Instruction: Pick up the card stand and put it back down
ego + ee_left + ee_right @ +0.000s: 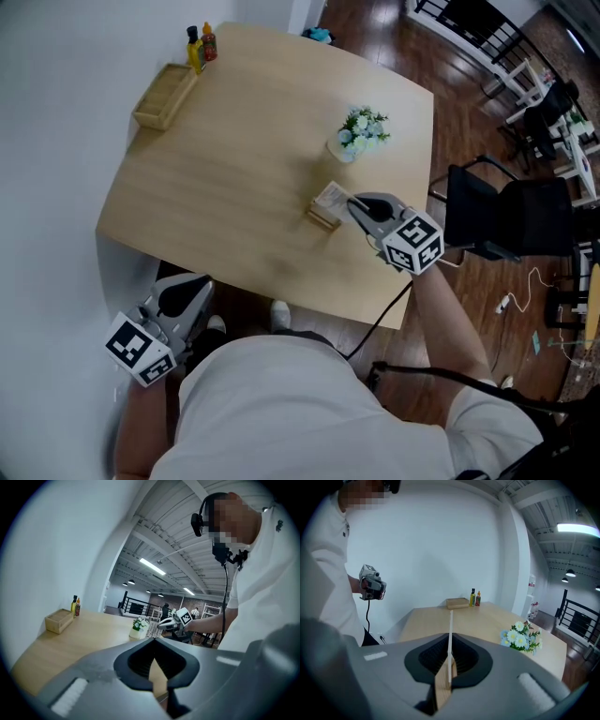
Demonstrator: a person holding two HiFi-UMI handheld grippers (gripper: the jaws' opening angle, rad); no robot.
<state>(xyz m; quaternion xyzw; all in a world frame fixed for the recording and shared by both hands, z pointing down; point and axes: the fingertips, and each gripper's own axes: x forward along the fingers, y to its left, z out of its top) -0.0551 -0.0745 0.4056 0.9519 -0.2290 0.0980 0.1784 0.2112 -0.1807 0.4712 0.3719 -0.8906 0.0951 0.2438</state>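
Note:
The card stand (327, 205), a small wooden block with a white card upright in it, is near the table's (225, 187) right front. My right gripper (354, 206) is shut on it from the right. In the right gripper view the wooden base and thin card (449, 660) sit clamped between the jaws. In the left gripper view the stand (152, 628) appears a little above the tabletop. My left gripper (185, 292) hangs below the table's near edge at the lower left, its jaws together with nothing in them (153, 642).
A small pot of white flowers (360, 133) stands just behind the stand. A wooden box (164, 96) and two bottles (200, 45) sit at the far left corner against the white wall. A black chair (506, 217) stands right of the table.

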